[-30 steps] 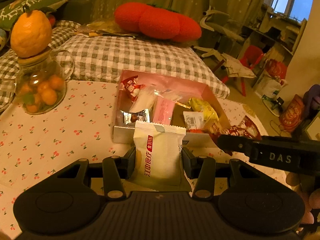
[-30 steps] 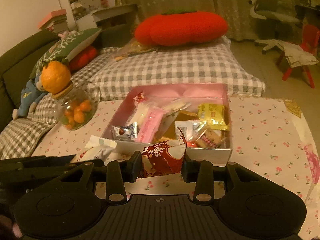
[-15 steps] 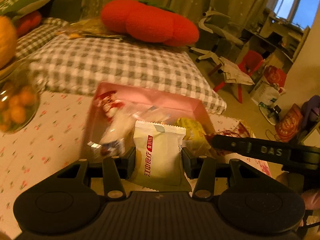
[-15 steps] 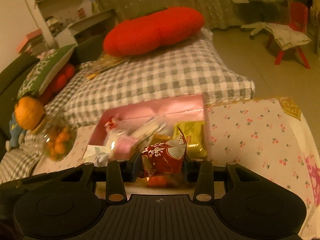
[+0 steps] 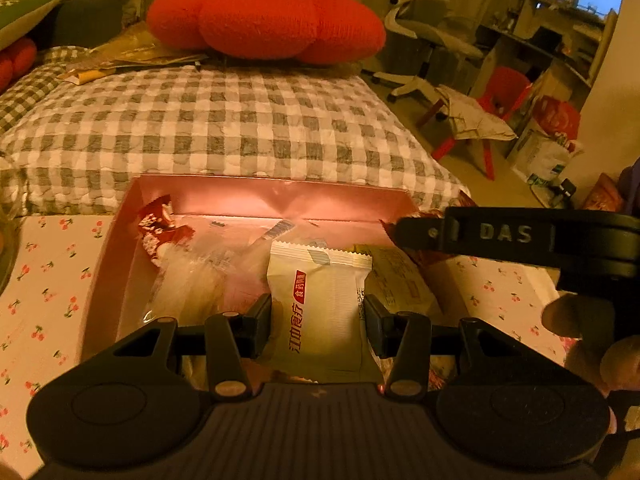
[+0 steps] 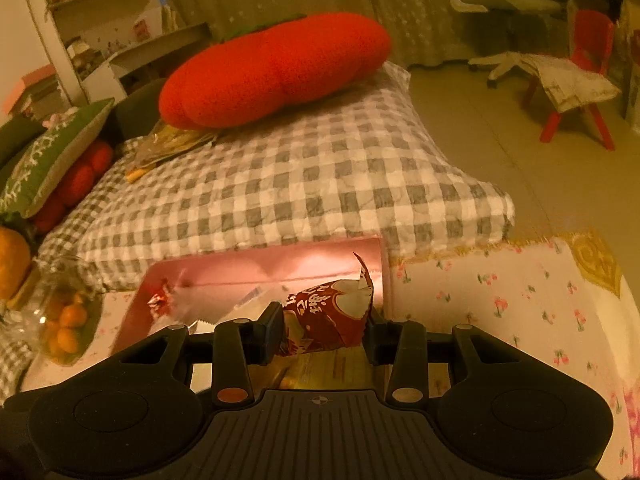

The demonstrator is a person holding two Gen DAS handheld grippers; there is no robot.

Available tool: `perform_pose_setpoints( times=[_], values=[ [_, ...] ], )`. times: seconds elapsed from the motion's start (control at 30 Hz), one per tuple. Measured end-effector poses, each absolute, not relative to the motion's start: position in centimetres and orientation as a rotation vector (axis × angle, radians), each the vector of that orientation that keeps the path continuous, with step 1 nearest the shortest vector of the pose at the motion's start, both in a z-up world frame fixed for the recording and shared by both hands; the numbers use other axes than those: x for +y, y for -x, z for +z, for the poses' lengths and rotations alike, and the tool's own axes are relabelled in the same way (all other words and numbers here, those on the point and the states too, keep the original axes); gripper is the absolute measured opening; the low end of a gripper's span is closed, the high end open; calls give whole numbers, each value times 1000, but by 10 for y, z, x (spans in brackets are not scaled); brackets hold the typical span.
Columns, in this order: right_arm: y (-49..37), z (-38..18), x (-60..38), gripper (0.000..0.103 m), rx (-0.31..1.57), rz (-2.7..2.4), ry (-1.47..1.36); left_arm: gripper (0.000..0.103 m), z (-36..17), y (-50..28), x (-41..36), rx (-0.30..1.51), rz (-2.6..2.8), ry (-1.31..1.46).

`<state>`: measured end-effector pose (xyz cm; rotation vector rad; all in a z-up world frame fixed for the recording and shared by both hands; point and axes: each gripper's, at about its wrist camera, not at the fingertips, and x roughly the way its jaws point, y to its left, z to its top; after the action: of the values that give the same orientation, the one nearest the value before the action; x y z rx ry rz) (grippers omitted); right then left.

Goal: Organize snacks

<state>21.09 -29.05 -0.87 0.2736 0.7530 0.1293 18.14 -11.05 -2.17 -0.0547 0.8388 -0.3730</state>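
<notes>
Snack box (image 5: pixel 256 196) on the table (image 5: pixel 48 280) (checked cushion (image 5: pixel 224 128) behind it), plush pillow (image 5: pixel 264 16) farther back.

White snack packet (image 5: pixel 320 312), centre of the left wrist view: a red vertical label with white Chinese characters, too small to read surely; below it larger red Chinese characters running down the packet, reading about "江中食疗".
Same packet, right edge: a patch of small black print, unreadable.
Right gripper's black body (image 5: pixel 520 236), right side of the left wrist view: raised letters "DAS".
Yellow packet (image 5: pixel 400 280), just right of the white one: faint printed lines, unreadable.
Dark red snack packet (image 6: pixel 328 316), lower centre of the right wrist view: white Chinese characters, tilted and creased, unreadable.
Red packet in the pink box (image 5: pixel 158 226), left wrist view: white markings, unreadable.
</notes>
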Motion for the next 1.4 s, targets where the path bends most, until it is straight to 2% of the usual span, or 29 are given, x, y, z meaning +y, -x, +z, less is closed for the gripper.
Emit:
perform_pose_setpoints(
  times=[0.5, 0.57, 0.63, 0.7, 0.77, 0.83, 0.87, 0.9, 1.4],
  values=[
    [-246, -30, -286, 41, 767, 107, -217, 46, -29, -204, -121, 824, -383, 5],
    [-247, -31, -287, 47, 767, 101, -225, 50, -30, -204, -120, 821, -394, 10],
    [-246, -31, -290, 51, 761, 113, -253, 67, -30, -203, -120, 819, -408, 11],
    [-245, -30, -291, 58, 755, 120, -270, 76, -28, -199, -121, 806, -415, 8],
    [-243, -26, -290, 62, 747, 123, -272, 80, -26, -198, -122, 805, -437, 10],
    [-239, -22, -288, 72, 736, 114, -264, 87, -24, -195, -122, 802, -449, 13],
    [-236, -18, -286, 79, 725, 101, -250, 88, -22, -193, -122, 800, -455, 13],
    [-233, -16, -285, 81, 715, 97, -239, 90, -20, -189, -121, 797, -460, 12],
    [-174, 6, -295, 87, 717, 67, -243, 98, -7, -142, -102, 795, -451, -17]
  ],
)
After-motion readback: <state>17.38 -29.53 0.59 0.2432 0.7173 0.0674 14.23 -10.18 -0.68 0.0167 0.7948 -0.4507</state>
